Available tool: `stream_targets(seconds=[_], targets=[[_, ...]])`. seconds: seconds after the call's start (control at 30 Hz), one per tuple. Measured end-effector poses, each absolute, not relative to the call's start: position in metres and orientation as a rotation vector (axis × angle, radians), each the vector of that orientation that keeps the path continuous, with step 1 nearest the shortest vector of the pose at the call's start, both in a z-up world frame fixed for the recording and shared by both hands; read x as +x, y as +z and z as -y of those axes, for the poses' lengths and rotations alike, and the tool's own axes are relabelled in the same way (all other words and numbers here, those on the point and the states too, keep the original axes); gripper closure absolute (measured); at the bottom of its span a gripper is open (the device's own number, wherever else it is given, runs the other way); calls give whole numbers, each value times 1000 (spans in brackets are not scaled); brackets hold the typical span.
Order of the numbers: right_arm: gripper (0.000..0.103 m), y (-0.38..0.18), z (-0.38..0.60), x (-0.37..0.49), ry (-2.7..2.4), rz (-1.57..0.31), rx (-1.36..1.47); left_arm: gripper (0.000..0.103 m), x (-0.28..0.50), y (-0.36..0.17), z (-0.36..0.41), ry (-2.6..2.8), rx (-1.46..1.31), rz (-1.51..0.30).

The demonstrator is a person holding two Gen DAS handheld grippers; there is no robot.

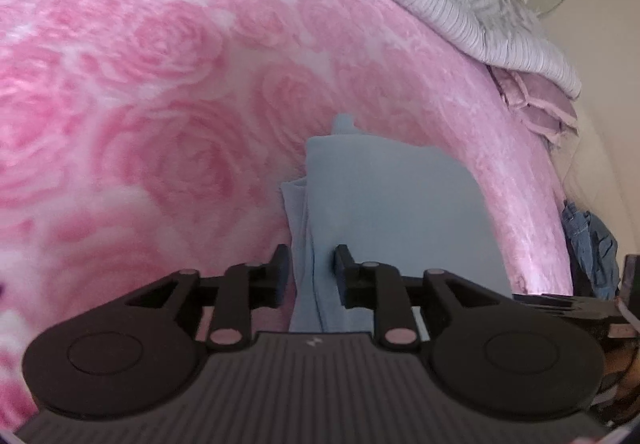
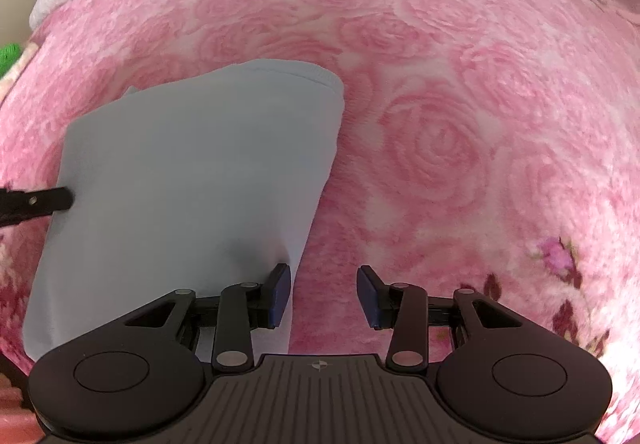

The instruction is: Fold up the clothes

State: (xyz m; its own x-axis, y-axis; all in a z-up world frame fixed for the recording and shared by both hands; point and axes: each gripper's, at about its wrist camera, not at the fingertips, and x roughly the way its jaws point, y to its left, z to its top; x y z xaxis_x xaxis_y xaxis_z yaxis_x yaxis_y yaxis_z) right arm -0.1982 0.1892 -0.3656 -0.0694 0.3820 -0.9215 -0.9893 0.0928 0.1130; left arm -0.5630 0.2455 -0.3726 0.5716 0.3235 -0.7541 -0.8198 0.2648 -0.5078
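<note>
A light blue garment (image 2: 192, 172) lies folded into a rough rectangle on the pink rose-patterned blanket (image 2: 440, 124). In the left wrist view the garment (image 1: 400, 212) runs forward from my left gripper (image 1: 312, 268), whose fingers press a bunched fold of its left edge between them. The right wrist view shows one left gripper finger (image 2: 44, 200) at the garment's left side. My right gripper (image 2: 324, 292) stands open at the garment's near right edge. Its left fingertip (image 2: 280, 292) is over the cloth and the gap is over blanket.
A striped white duvet (image 1: 460, 4) and a mauve quilt (image 1: 536, 104) are heaped along the far edge of the bed. Denim clothing (image 1: 588, 248) hangs beyond the bed's right side. A green item (image 2: 8, 56) sits at the far left.
</note>
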Motion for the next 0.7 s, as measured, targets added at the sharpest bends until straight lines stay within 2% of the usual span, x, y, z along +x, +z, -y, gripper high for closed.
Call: stream_targets(seconds=[0.2, 0.37, 0.5, 0.57, 0.6, 0.67, 0.7], targets=[[61, -362, -176, -193, 1346, -1065, -732, 67, -614, -369, -187, 828, -1163, -497], [61, -360, -165, -194, 1337, -1069, -706, 65, -640, -402, -151, 780, -1389, -405], [61, -358, -155, -192, 1331, -1087, -675, 65, -644, -415, -147, 777, -1464, -311], [61, -358, -150, -191, 1329, -1097, -660, 72, -640, -413, -149, 772, -1441, -311], [61, -357, -148, -191, 1328, -1102, -652, 86, -638, -410, -150, 773, -1419, -318], [61, -356, -146, -191, 1327, -1107, -640, 100, -634, -404, -153, 778, -1371, -331], [61, -356, -144, -191, 1327, -1109, -634, 100, -634, -398, -153, 796, -1328, -338]])
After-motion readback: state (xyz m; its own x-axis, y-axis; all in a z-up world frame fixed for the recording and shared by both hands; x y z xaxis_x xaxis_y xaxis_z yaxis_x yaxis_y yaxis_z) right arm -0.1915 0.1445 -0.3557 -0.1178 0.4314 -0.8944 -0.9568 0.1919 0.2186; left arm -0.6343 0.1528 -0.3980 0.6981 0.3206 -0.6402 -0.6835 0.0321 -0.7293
